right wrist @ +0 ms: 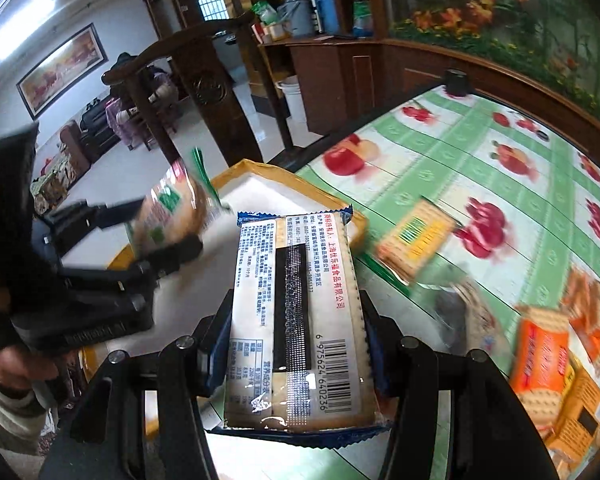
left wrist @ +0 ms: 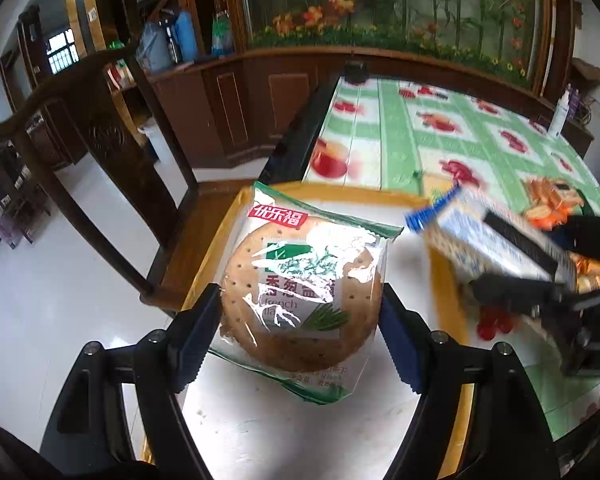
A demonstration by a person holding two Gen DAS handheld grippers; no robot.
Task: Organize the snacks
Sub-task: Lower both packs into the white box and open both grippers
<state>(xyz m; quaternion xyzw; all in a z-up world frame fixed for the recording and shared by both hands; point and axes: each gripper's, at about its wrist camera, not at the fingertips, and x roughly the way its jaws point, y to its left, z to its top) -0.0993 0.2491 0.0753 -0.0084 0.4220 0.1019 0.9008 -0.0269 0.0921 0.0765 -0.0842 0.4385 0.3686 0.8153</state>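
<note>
My left gripper [left wrist: 300,312] is shut on a round biscuit pack [left wrist: 300,280] with green print, held over a white tray with a yellow rim [left wrist: 216,240]. My right gripper [right wrist: 296,320] is shut on a rectangular blue-edged cracker pack [right wrist: 296,312], barcode side up, beside the tray [right wrist: 324,196]. The right gripper with its pack also shows in the left wrist view [left wrist: 512,256], and the left gripper with the round pack in the right wrist view [right wrist: 168,216].
Orange snack packs [right wrist: 548,364] lie at the right on the green fruit-print tablecloth [right wrist: 480,152], with one more pack [right wrist: 416,236] near the tray. A dark wooden chair [left wrist: 84,128] stands left of the table. A white bottle [left wrist: 560,112] stands at the far edge.
</note>
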